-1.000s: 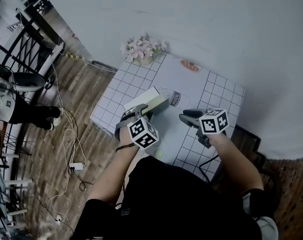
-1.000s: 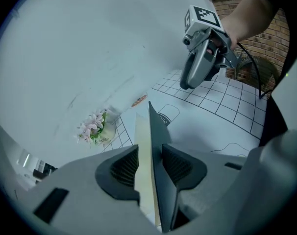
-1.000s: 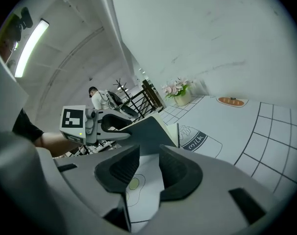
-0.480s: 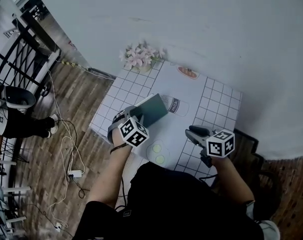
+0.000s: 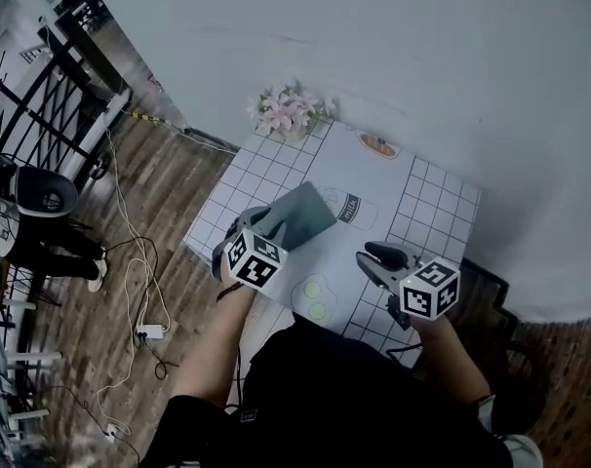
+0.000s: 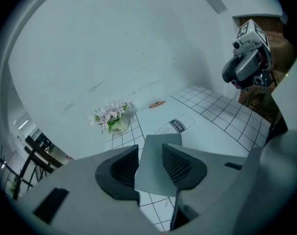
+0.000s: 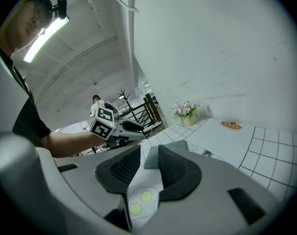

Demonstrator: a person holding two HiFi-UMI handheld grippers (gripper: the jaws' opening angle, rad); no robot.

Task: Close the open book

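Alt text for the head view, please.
Seen from above, a closed grey book lies on a white gridded table. The left gripper is at its near corner, the right gripper hovers empty to the right; pink flowers stand at the far edge.

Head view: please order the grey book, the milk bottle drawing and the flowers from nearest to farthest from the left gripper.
1. Grey book, just beside the left gripper.
2. Milk bottle drawing, just past the book.
3. Flowers, at the far edge by the wall.
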